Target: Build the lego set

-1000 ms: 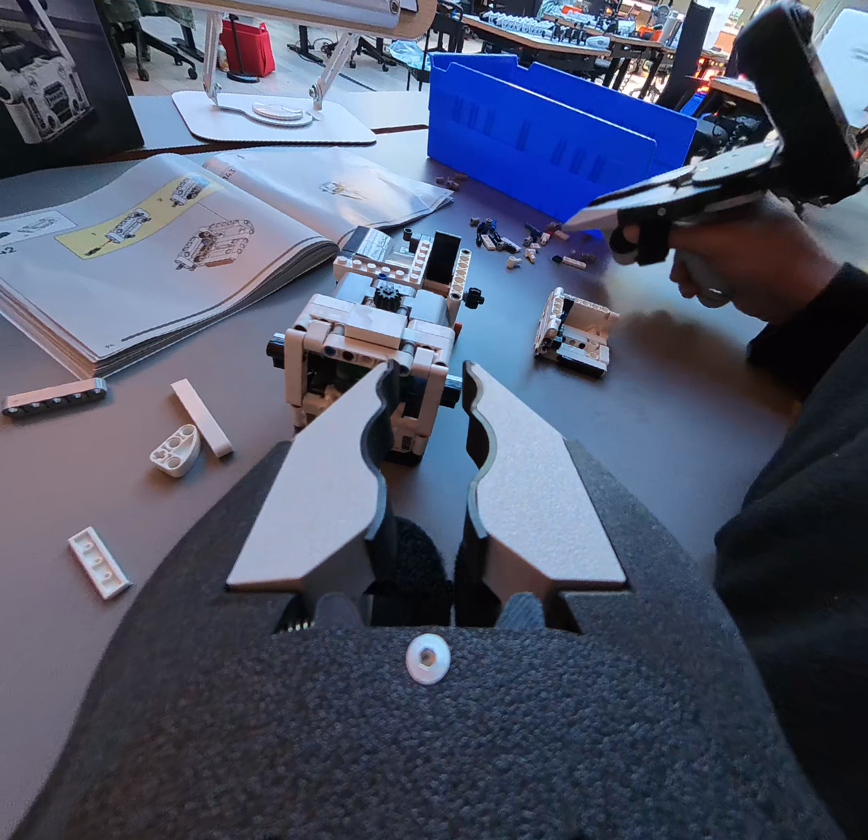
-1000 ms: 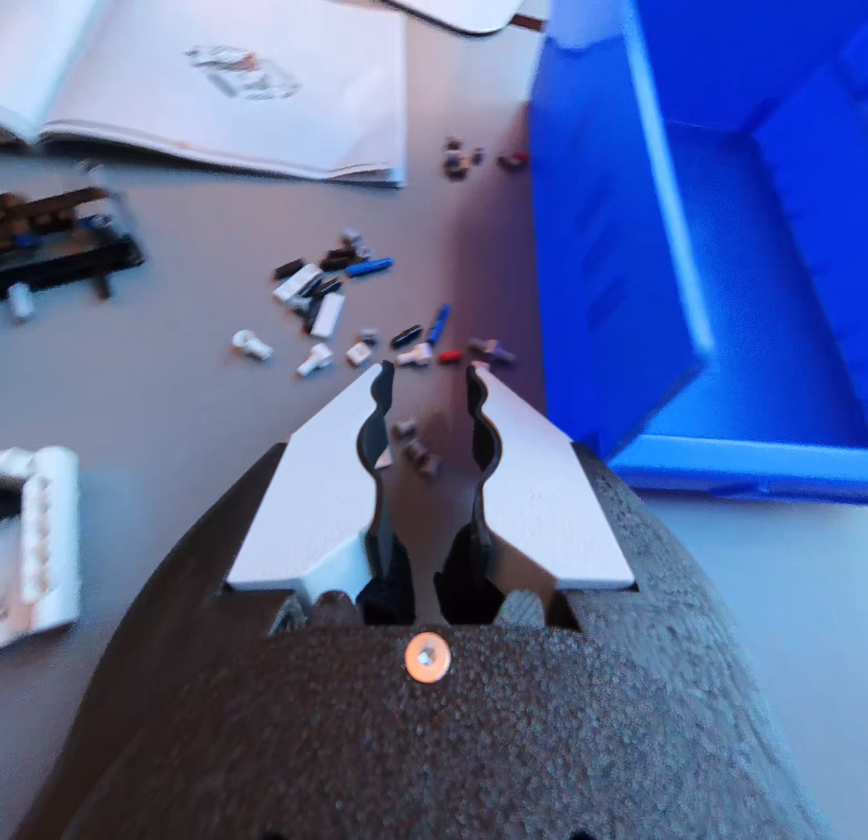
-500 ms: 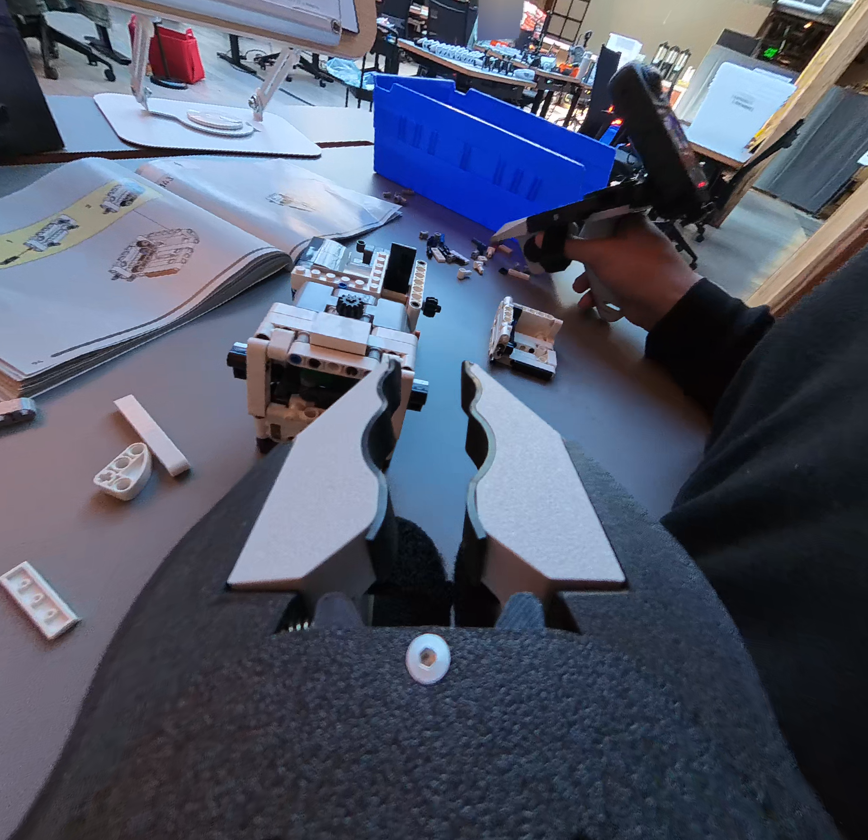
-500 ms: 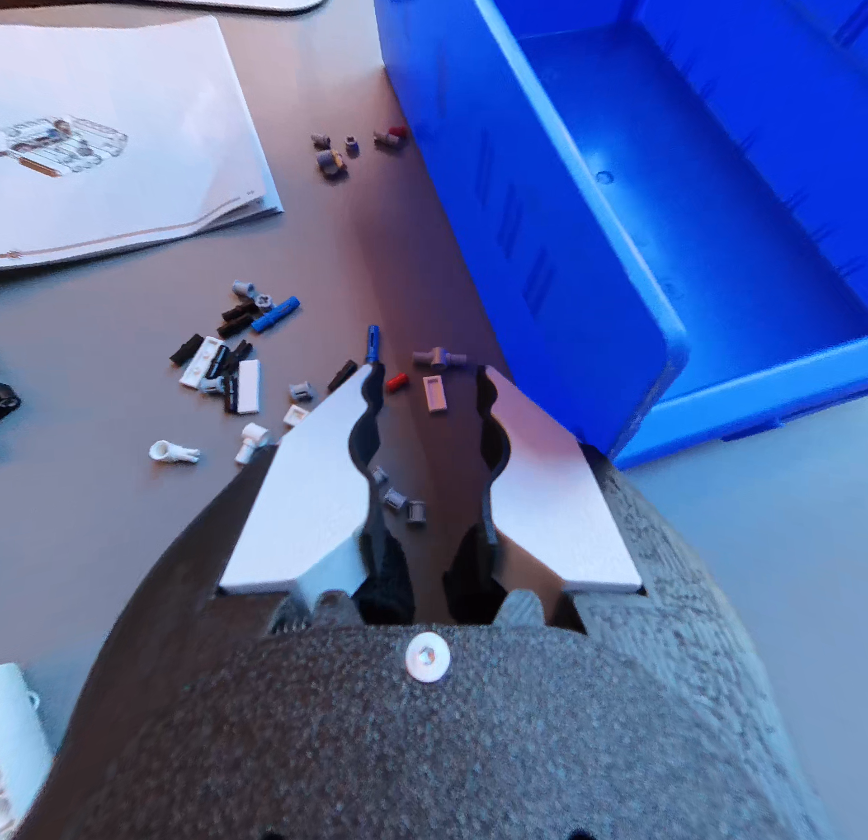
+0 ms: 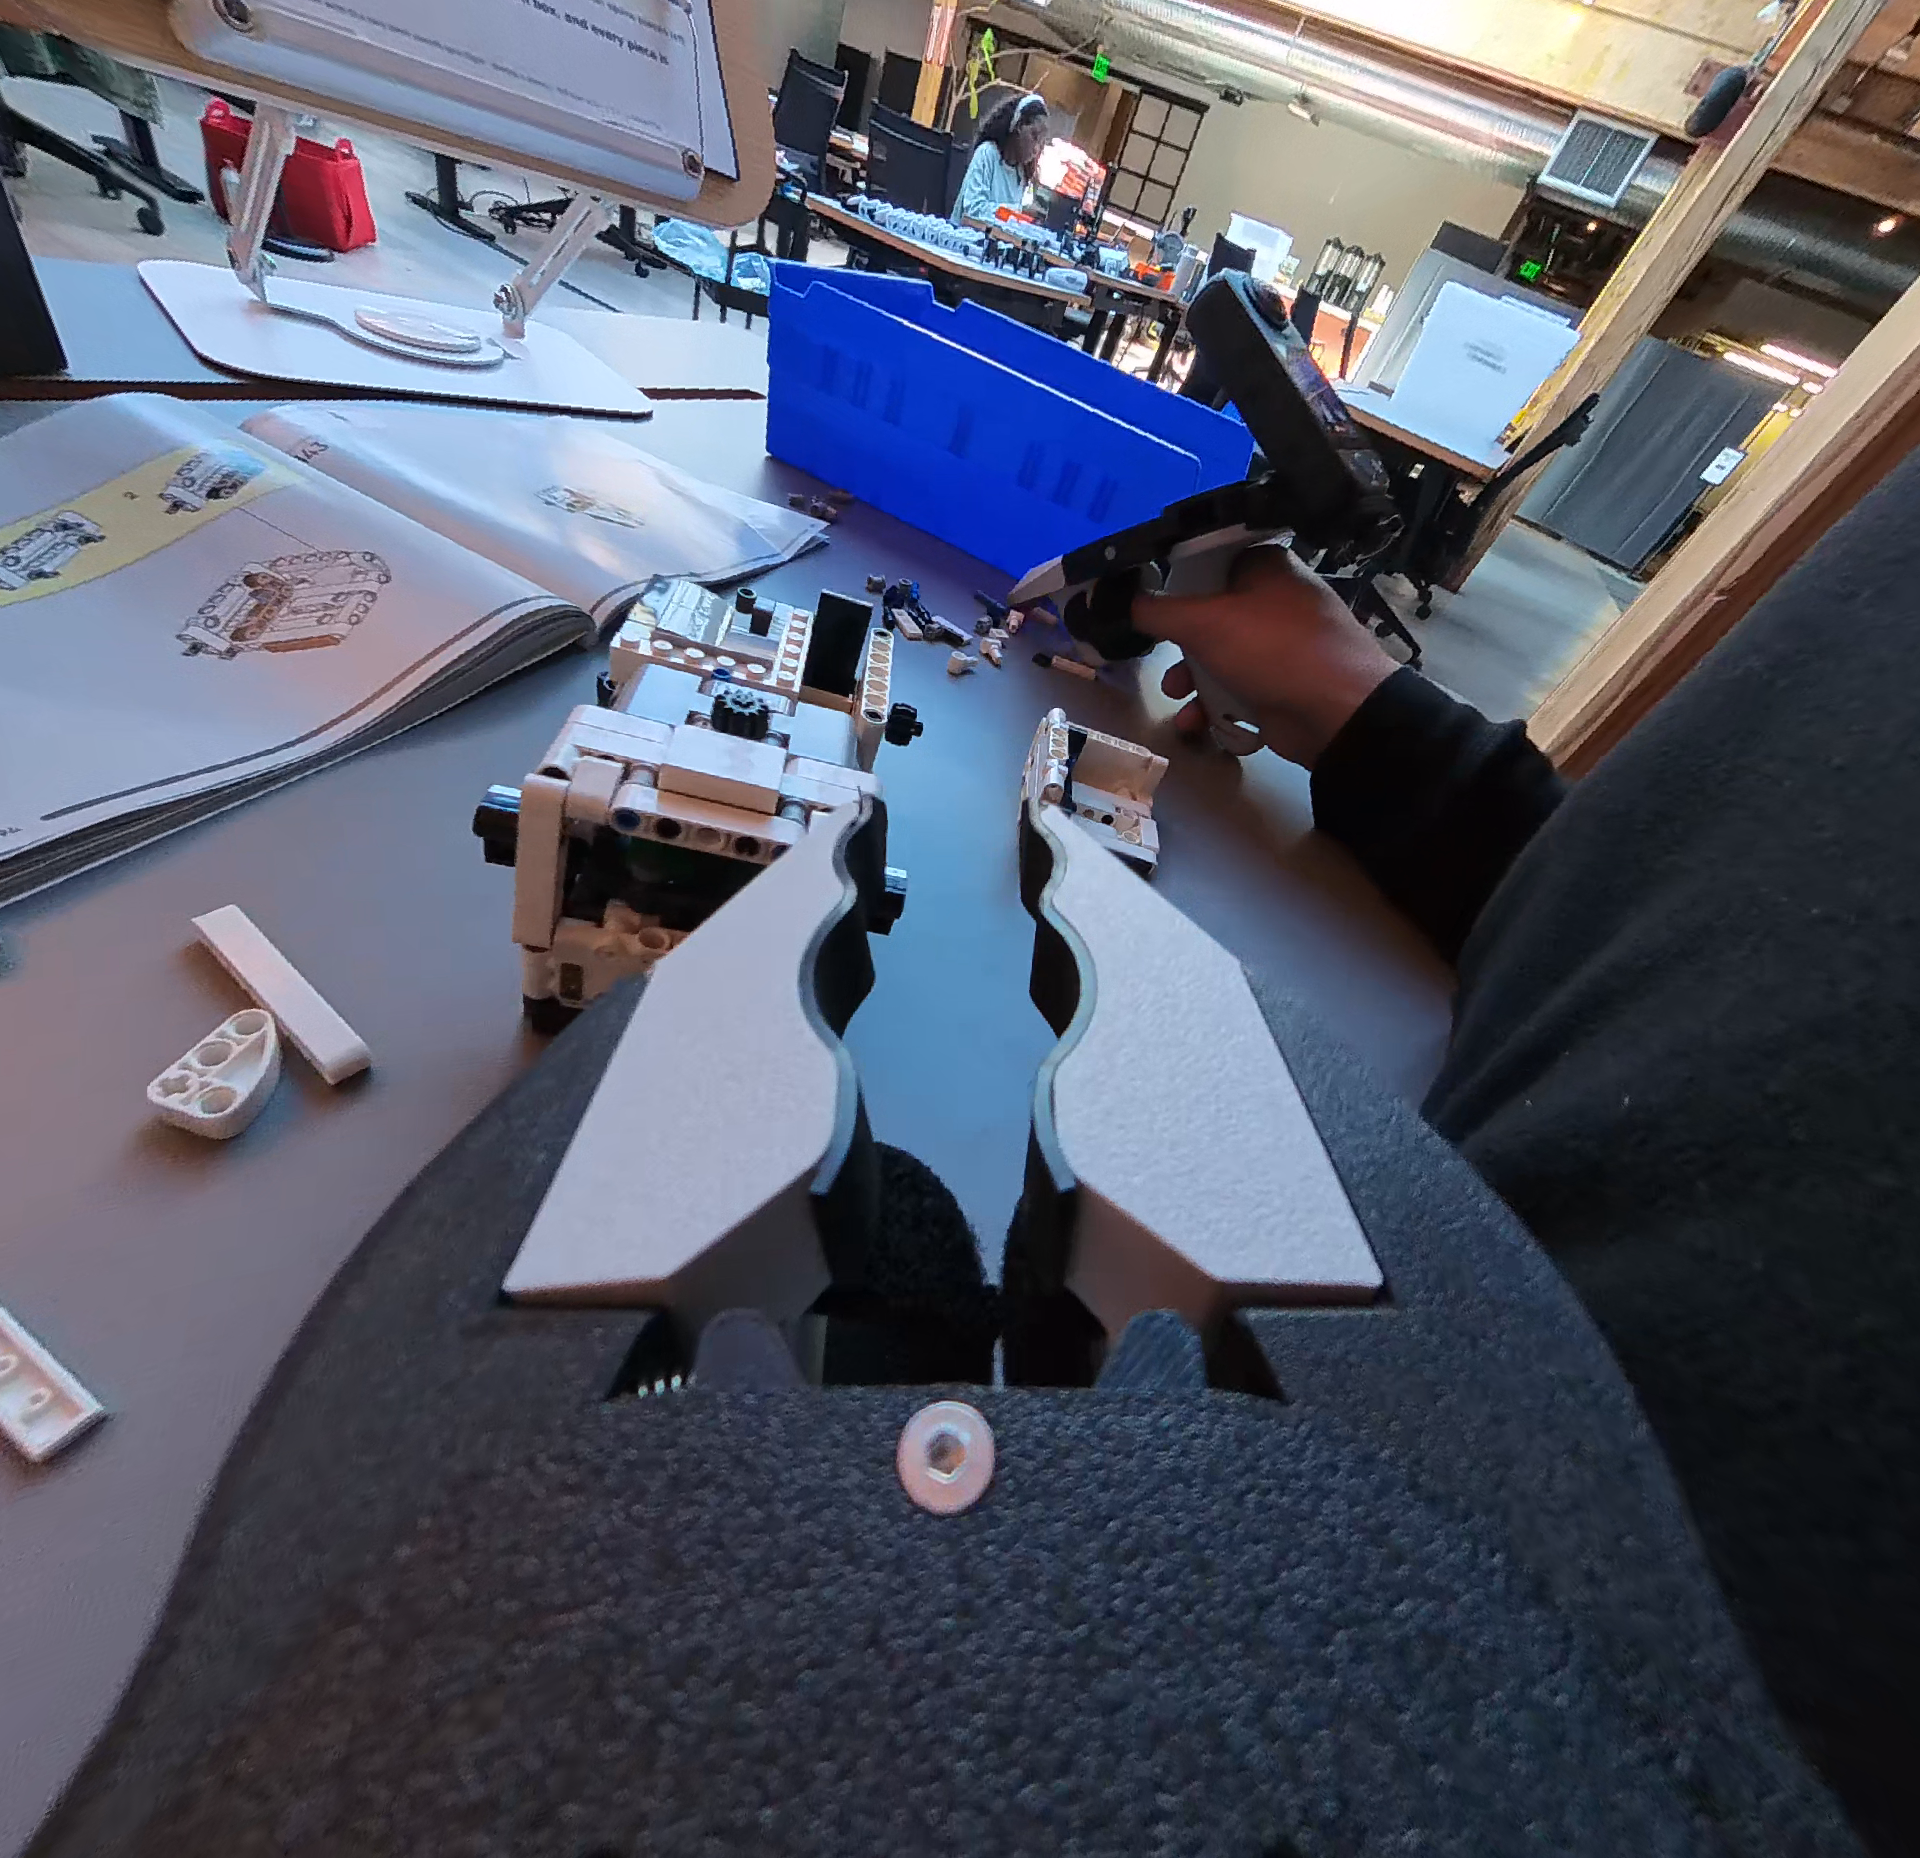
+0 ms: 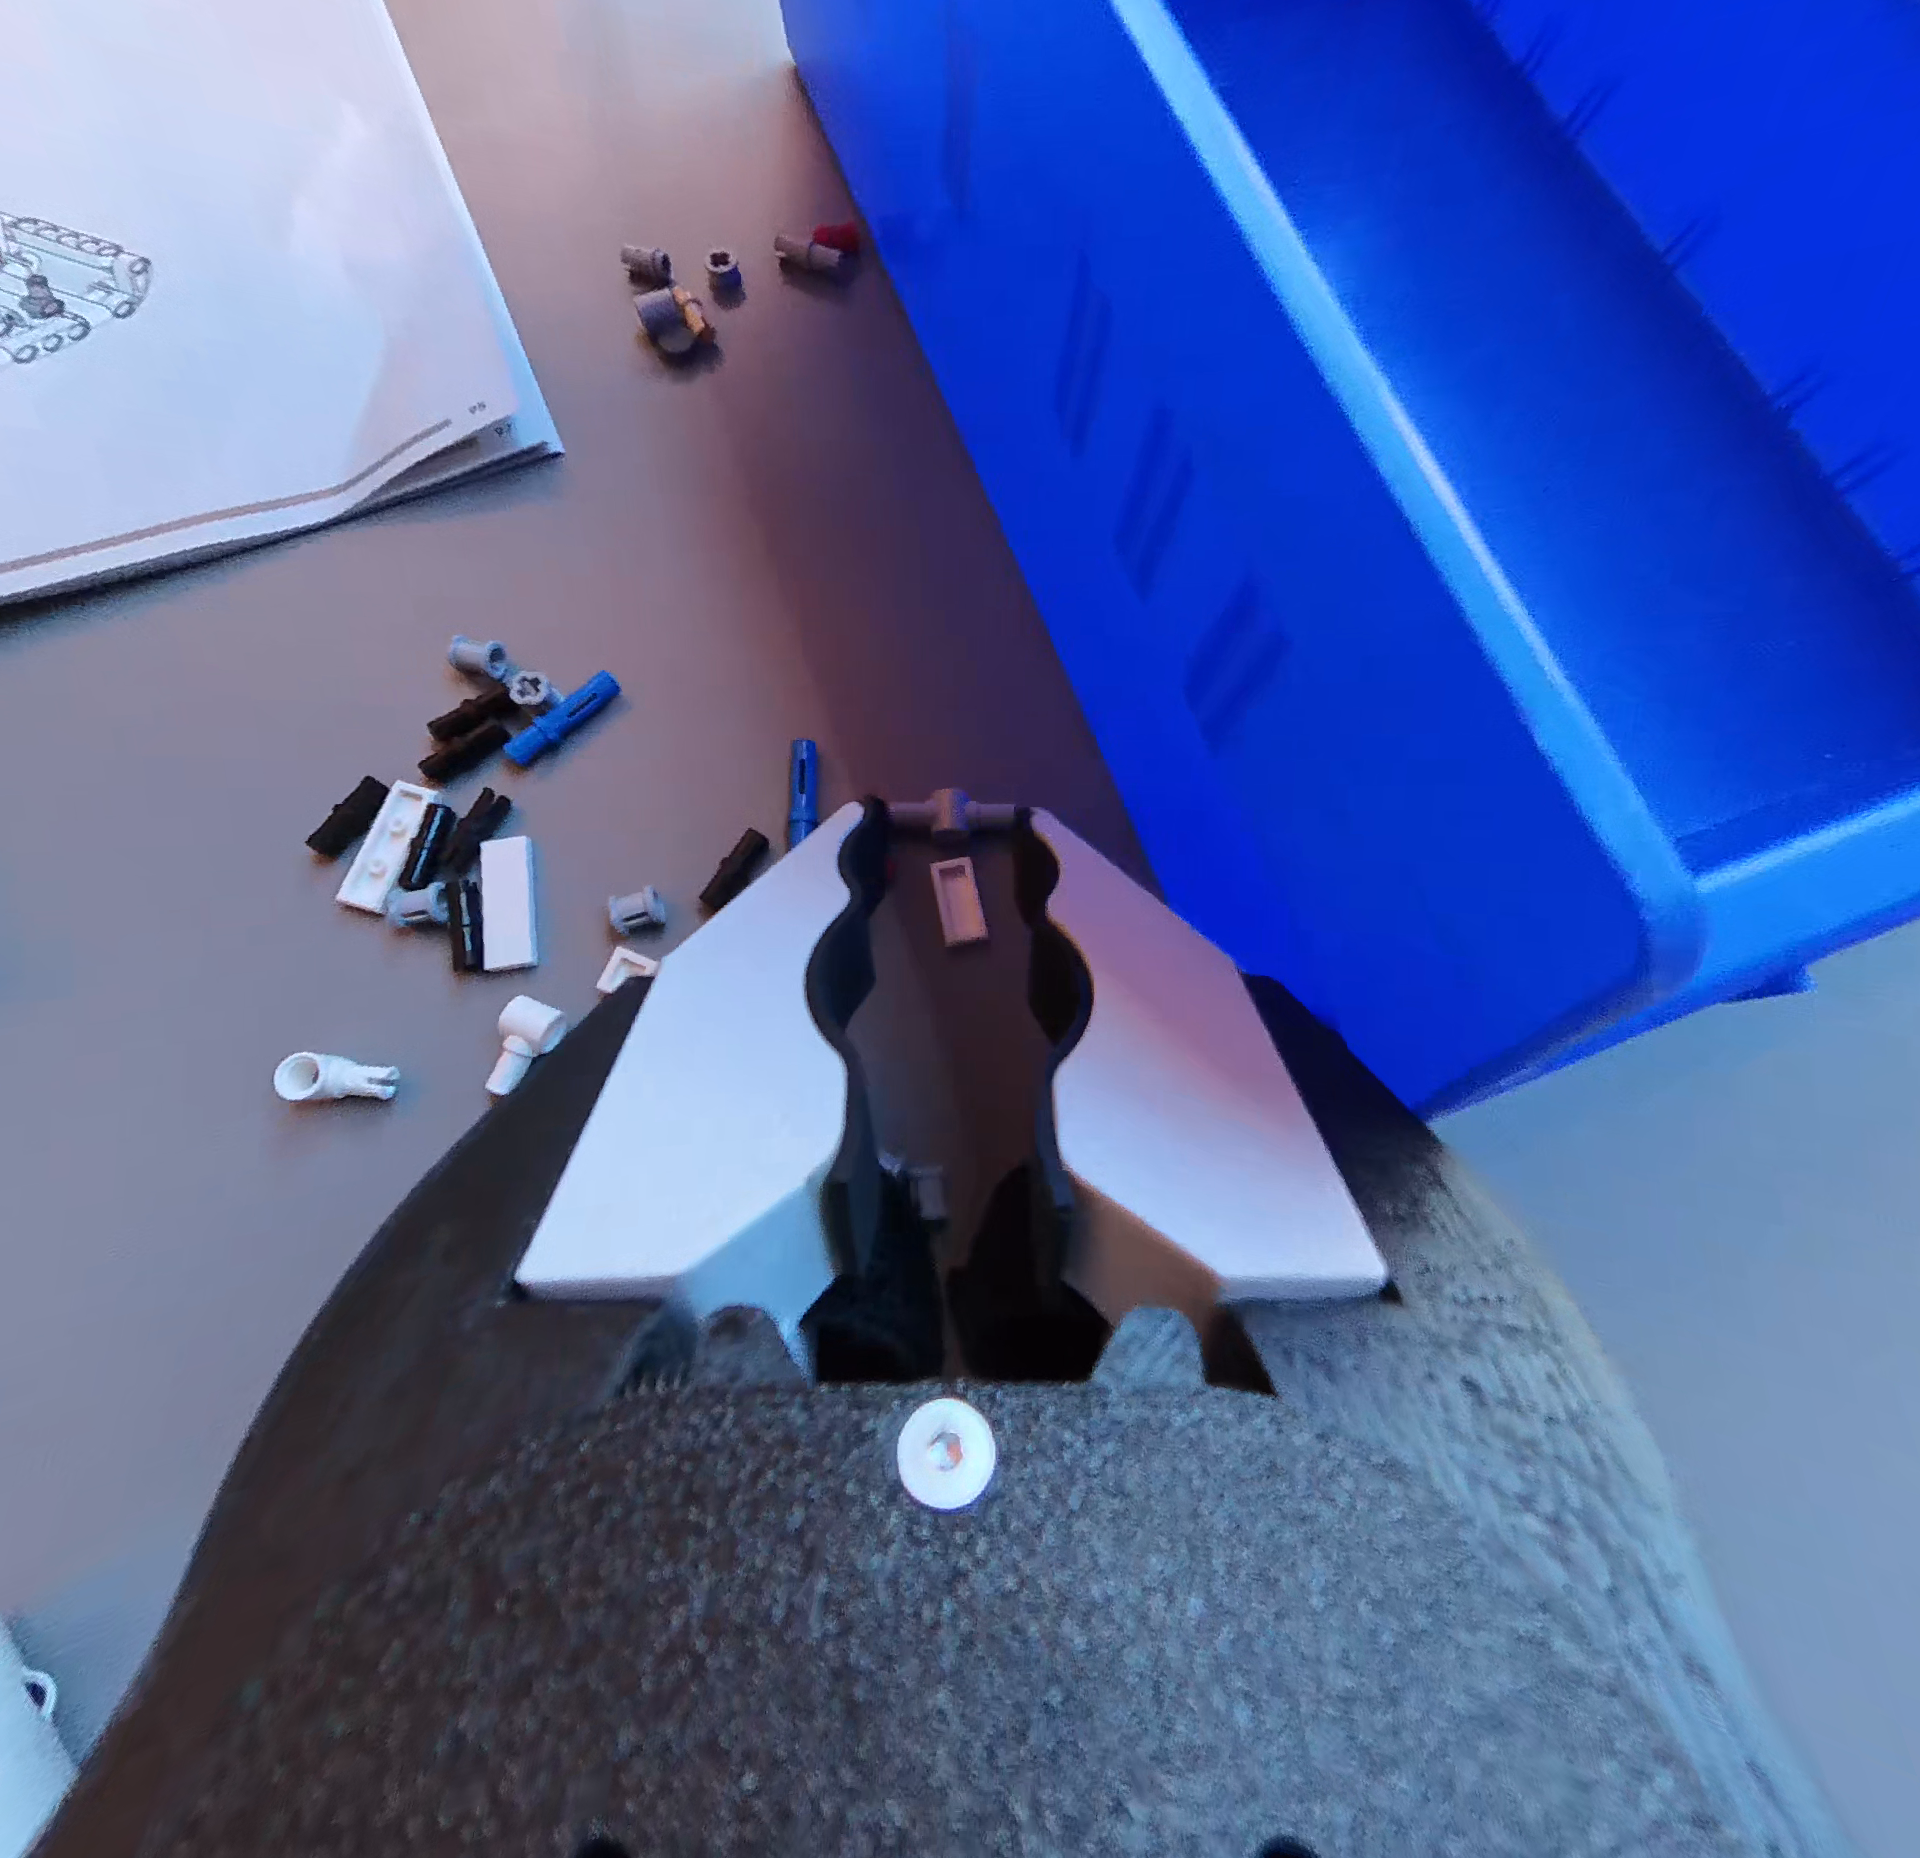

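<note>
A small grey cross-shaped plastic connector (image 6: 943,813) beside the blue plastic bin (image 6: 1351,520) is straddled by the spread right tool (image 6: 945,821); closing is judged next, while the left tool (image 5: 940,832) is held spread, empty.

Left tool (image 5: 945,832) gapes empty; right tool (image 6: 948,816) seemingly parted too, tilted downward.

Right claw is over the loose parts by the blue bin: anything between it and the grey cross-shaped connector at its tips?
Nothing visible. The right claw is open with the grey connector lying right between its tips; a small tan tile lies just behind it, inside the gap.
</note>
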Action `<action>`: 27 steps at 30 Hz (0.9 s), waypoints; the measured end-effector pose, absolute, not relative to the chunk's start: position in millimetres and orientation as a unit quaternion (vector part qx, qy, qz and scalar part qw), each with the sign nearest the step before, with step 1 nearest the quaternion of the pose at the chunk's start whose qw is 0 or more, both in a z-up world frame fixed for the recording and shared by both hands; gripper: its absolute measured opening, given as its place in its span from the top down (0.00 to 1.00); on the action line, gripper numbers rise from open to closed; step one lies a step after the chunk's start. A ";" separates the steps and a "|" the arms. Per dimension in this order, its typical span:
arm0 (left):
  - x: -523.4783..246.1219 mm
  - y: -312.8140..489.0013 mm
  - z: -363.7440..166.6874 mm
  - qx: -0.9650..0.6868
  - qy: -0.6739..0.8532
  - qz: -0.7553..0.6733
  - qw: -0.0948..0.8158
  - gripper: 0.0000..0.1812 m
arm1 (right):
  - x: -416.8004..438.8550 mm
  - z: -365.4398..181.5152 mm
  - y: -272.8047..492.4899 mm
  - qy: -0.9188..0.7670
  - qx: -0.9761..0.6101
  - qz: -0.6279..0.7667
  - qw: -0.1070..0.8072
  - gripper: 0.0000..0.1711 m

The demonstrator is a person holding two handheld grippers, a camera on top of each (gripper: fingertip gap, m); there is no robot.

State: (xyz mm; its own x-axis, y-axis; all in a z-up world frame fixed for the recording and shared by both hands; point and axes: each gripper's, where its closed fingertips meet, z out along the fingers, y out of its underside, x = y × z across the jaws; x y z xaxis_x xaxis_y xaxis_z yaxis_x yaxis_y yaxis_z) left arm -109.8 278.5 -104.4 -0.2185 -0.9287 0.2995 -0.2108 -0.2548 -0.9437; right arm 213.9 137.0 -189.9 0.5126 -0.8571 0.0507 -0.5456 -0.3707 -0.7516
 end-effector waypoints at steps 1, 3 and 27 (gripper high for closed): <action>-109.4 277.8 -105.2 -0.542 0.529 -0.574 0.312 0.87 | 213.8 -189.9 137.5 0.438 -0.798 -0.223 0.349 0.86; -108.6 276.8 -106.6 -0.543 0.533 -0.567 0.315 0.87 | 213.3 -189.7 138.8 0.429 -0.803 -0.222 0.349 0.86; -103.6 285.1 -113.4 -0.568 0.532 -0.526 0.344 0.87 | 10.8 -180.0 125.9 -0.020 -0.925 0.021 0.378 0.86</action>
State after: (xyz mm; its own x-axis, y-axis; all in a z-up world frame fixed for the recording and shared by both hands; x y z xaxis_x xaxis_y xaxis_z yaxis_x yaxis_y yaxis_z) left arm -103.6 285.1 -113.4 -0.1179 -0.9657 0.2312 -0.2425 -0.1978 -0.9498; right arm 10.8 125.9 -180.0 0.9983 0.0539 -0.0239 0.0218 -0.7134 -0.7004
